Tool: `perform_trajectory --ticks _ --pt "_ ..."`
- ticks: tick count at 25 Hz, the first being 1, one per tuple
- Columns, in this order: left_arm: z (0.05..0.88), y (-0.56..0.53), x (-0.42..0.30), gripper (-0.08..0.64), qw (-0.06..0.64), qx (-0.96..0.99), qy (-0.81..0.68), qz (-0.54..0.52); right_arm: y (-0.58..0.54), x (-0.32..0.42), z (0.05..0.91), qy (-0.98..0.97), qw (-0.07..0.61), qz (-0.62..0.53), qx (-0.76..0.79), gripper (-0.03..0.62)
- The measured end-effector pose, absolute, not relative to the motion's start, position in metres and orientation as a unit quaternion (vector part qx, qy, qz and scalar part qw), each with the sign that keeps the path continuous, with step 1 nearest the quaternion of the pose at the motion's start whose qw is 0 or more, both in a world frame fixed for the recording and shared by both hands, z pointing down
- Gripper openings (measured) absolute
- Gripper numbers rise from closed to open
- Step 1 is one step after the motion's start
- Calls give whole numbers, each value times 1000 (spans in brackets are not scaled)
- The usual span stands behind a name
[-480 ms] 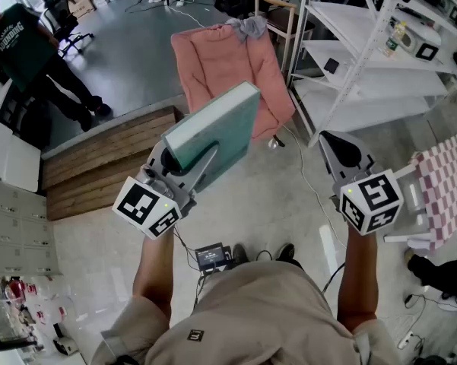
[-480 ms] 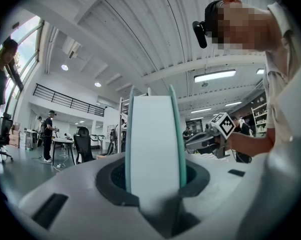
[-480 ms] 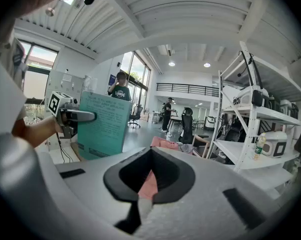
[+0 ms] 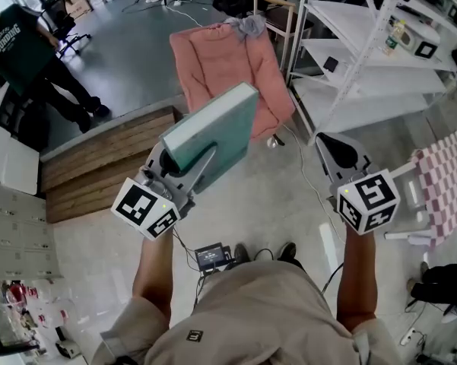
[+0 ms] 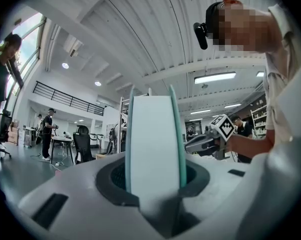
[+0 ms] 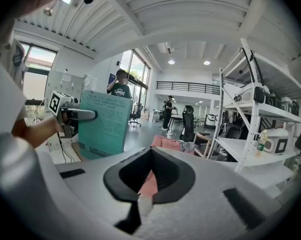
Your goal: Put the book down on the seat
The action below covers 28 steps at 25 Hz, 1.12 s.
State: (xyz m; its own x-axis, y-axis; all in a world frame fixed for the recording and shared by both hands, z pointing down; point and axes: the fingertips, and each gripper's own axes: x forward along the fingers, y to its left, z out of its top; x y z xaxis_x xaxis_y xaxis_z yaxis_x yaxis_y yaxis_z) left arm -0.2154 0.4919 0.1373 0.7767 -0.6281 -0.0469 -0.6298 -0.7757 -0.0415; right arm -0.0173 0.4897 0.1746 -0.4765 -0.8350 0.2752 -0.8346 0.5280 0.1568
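A thick teal-covered book with a white page edge stands up on end, and my left gripper is shut on its lower part. In the left gripper view the book fills the space between the jaws. The pink padded seat lies ahead on the floor, beyond the book and apart from it. My right gripper hovers to the right at about the same height, shut, with nothing in it. From the right gripper view, the book shows at the left and the pink seat shows past the jaws.
White metal shelving stands at the right, close to the seat. A wooden step runs along the left. A person in a dark green shirt stands at the far left. A pink checked cloth covers a chair at the right edge.
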Motion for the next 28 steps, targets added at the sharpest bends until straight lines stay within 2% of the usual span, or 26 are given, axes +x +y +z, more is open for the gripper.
perform_trajectory --ticks 14,28 --pt "151 465 -225 150 14 -948 316 18 464 -26 184 -854 139 21 500 -8" --pt "177 348 -155 150 -11 -943 333 -20 327 29 221 -873 133 52 466 -8"
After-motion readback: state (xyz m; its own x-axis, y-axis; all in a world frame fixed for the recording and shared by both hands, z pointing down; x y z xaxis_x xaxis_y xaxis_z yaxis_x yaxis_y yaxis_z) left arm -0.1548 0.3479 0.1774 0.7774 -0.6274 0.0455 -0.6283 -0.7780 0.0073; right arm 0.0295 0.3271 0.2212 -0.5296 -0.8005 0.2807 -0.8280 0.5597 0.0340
